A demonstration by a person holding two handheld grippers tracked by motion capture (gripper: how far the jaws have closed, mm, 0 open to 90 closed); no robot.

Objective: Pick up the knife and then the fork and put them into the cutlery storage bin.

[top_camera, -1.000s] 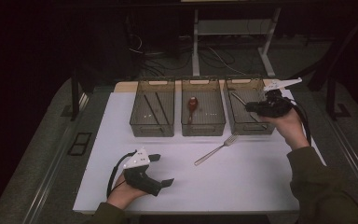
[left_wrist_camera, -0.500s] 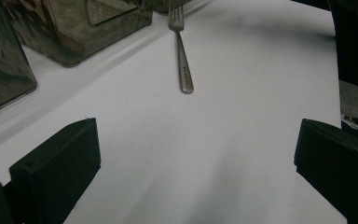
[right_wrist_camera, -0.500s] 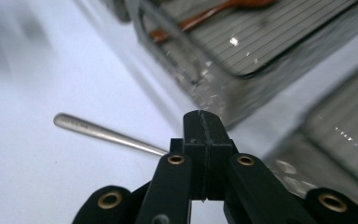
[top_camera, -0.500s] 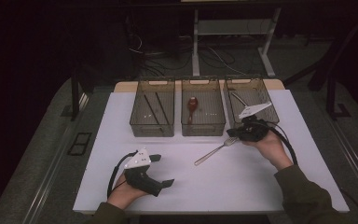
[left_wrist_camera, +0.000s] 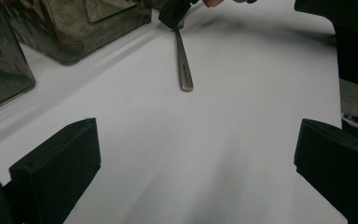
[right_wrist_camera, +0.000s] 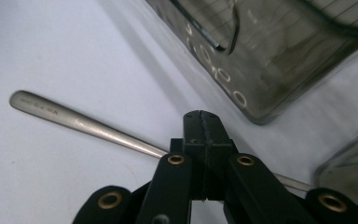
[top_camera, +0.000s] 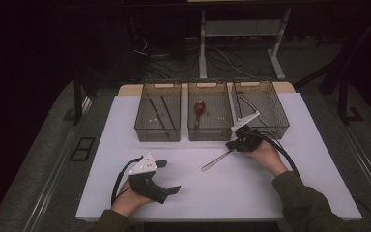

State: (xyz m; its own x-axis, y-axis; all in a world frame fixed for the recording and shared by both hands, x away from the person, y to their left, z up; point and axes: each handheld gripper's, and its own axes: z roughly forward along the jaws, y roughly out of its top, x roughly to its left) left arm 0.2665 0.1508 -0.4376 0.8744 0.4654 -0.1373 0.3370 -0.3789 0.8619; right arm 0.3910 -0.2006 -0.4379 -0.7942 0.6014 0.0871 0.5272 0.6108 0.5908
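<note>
Thing in hand: a metal fork (top_camera: 217,160) lying flat on the white counter (top_camera: 290,193), just in front of the three clear bins, near the gap between the middle bin (top_camera: 209,130) and the right bin (top_camera: 270,126)
Your right tool (top_camera: 234,143): its jaws are pressed together, with nothing visible between them in the right gripper view; the tip sits over the fork's neck (right_wrist_camera: 140,145), and whether it touches the metal you cannot tell from here
Your left tool (top_camera: 168,177): jaws wide apart, holding nothing, resting low on the counter well apart from the fork (left_wrist_camera: 182,65)
How it likely handles: light, rigid, thin and smooth; expect it to slide on the counter and to slip or pivot in the pads if you pinch it off-centre
Where to take hold: across the narrow neck or the mid-handle (right_wrist_camera: 88,125), one jaw on each long edge
What that calls for: you need to part the jaws first, then come down astride the stem
Risk: lying so flat, it gives little edge to catch; a shallow pinch may skate it toward the bins
</note>
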